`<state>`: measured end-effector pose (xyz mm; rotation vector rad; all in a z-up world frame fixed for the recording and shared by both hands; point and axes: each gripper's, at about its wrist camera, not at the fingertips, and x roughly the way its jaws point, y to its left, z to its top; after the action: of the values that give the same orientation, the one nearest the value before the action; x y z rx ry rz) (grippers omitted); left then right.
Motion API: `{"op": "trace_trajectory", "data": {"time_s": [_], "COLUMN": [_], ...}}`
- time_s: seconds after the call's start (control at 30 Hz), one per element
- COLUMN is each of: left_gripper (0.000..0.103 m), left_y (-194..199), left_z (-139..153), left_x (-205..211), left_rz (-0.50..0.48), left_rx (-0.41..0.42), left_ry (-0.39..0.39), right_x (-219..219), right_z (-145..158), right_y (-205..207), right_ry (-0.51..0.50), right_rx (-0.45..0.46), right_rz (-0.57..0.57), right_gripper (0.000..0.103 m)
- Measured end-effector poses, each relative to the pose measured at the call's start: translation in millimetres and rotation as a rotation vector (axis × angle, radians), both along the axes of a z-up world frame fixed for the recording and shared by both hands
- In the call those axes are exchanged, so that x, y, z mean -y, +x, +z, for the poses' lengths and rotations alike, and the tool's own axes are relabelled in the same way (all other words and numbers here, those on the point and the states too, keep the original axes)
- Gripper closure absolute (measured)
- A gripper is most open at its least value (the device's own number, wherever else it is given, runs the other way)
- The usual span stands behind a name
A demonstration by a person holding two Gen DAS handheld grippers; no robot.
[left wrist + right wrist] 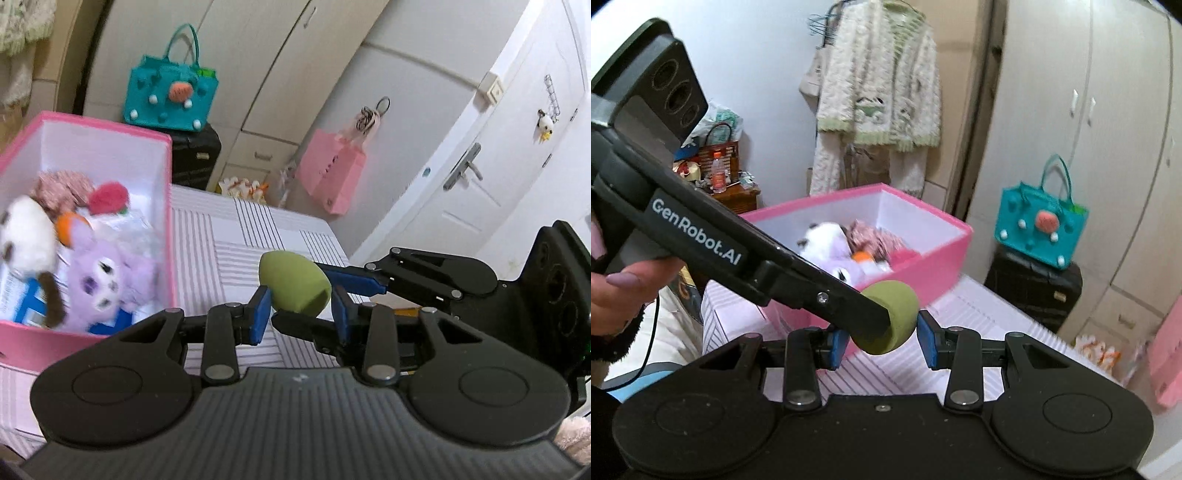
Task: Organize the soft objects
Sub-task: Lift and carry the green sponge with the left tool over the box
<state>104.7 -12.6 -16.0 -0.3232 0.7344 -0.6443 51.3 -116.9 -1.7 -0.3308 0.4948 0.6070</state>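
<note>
A green egg-shaped sponge (295,282) (892,319) hangs above the striped cover, just to the right of the pink box (110,127) (923,210). My left gripper (301,314) has its blue pads against the sponge's lower sides. In the left wrist view the right gripper's fingers (356,282) reach in from the right and clamp the same sponge. In the right wrist view my right gripper (882,347) has its pads on both sides of it. The left gripper's finger (849,306) crosses in front. The box holds a purple plush (107,280) (846,266), a white plush (26,236) and other soft toys.
The striped cover (240,236) runs under both grippers. A teal bag (170,96) (1039,229) sits on a black case (195,155) behind the box. A pink paper bag (332,173) hangs near the white door (498,147). A hand (624,280) holds the left gripper.
</note>
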Motion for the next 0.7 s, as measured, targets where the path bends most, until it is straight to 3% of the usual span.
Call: {"op": "trace_trajectory", "data": {"time_s": [0.2,0.37,0.53,0.63,0.7], "left_gripper": [0.068,0.068,0.069,0.068,0.068], "left_y": [-2.5,16.5,55.4,81.9,96.3], "left_z": [22.3,30.0,29.6,25.3,20.5], "left_x": [-31.6,-55.1,-73.2,-81.4,-92.5], "left_rz": [0.016,0.04,0.065,0.094,0.109], "left_rx": [0.08,0.096,0.064,0.03,0.002], "left_ry": [0.019,0.024,0.036,0.036,0.014], "right_x": [-35.3,-59.8,-77.0,-75.3,-78.0], "right_z": [16.6,20.1,18.0,15.6,11.0], "right_y": [8.2,31.5,76.9,104.4,115.1], "right_ry": [-0.038,-0.033,0.002,0.104,0.121], "right_rx": [0.079,0.093,0.032,-0.082,-0.106], "right_rz": [0.023,0.015,-0.007,-0.007,-0.007], "right_gripper": [0.059,0.059,0.058,0.058,0.058]}}
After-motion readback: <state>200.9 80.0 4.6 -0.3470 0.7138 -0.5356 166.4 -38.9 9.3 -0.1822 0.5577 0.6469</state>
